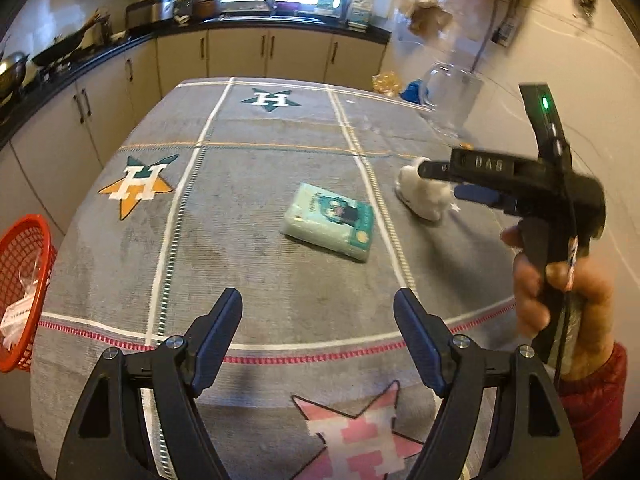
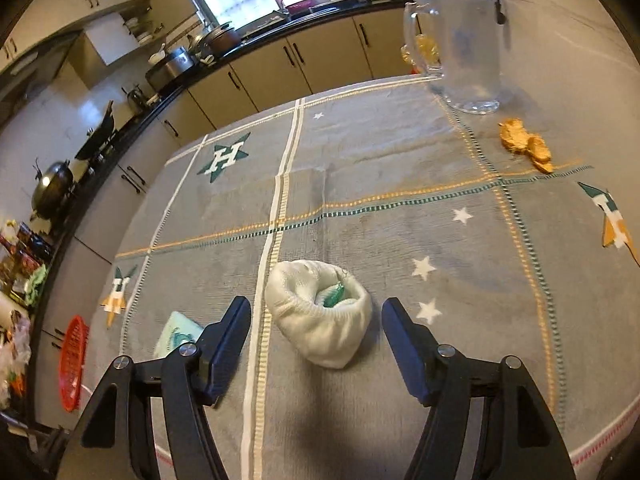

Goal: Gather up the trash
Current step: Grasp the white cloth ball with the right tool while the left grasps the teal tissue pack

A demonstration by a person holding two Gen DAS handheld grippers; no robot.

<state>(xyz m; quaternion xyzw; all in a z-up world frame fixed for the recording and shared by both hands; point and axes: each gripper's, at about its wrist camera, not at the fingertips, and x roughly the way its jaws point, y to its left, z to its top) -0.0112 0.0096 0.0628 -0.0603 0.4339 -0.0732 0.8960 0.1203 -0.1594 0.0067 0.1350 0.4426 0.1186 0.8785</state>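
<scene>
A white crumpled wrapper (image 2: 320,316) with a green scrap inside lies on the grey cloth, between the open fingers of my right gripper (image 2: 316,320). It also shows in the left wrist view (image 1: 424,196), under the right gripper (image 1: 440,172). A mint green tissue pack (image 1: 330,220) lies mid-table, also visible in the right wrist view (image 2: 176,338). My left gripper (image 1: 318,316) is open and empty above the near part of the table. A red basket (image 1: 24,296) with white trash inside stands at the table's left edge. Orange peel pieces (image 2: 526,144) lie at the far right.
A clear glass jug (image 2: 460,40) stands at the table's far right corner. The table (image 1: 260,152) carries a grey cloth with star patterns. Kitchen counters (image 1: 100,48) with pots and pans run behind and to the left.
</scene>
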